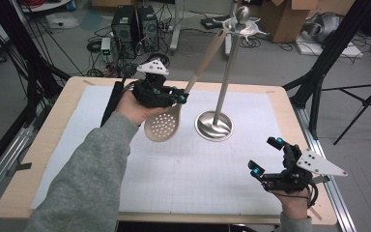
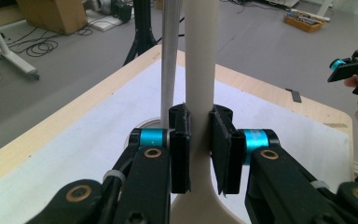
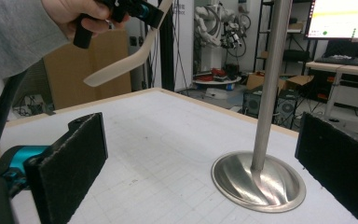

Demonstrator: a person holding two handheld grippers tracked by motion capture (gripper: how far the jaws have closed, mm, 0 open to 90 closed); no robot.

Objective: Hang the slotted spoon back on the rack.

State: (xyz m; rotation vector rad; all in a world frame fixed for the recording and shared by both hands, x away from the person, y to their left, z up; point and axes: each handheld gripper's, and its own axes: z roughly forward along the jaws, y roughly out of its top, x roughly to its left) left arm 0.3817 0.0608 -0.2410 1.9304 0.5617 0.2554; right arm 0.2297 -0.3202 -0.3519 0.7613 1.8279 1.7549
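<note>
Above the far left of the white mat point(image 1: 183, 164), held clear of the table point(image 1: 43, 145): a beige slotted spoon point(image 1: 163, 125), bowl down and near, handle slanting up and away to the right, its tip close against a hook on the crown of the steel utensil stand point(image 1: 224, 72). Whether hooked or only touching cannot be told from the high view. Clamped on the handle just above the bowl: left gripper point(image 1: 179, 98), pads pressed to both flanks of the shaft, plain in the left gripper view point(image 2: 200, 140) with the stand's pole just behind. Resting near the right edge of the table: right gripper point(image 1: 265, 157), jaws spread wide with nothing between them, looking across at the stand's round base point(image 3: 258, 179) and at the spoon point(image 3: 121, 67) high on the left.

Step in hand, by the look of it: working the spoon's handle end at the stand's hook, either hanging it or lifting it off. Next move calls for fine steering of the handle tip at that hook, with a firm grip throughout so the heavy bowl end cannot swing. Possibly also a steadying of the pole, since a sideways push up high could rock the stand on its base.
</note>
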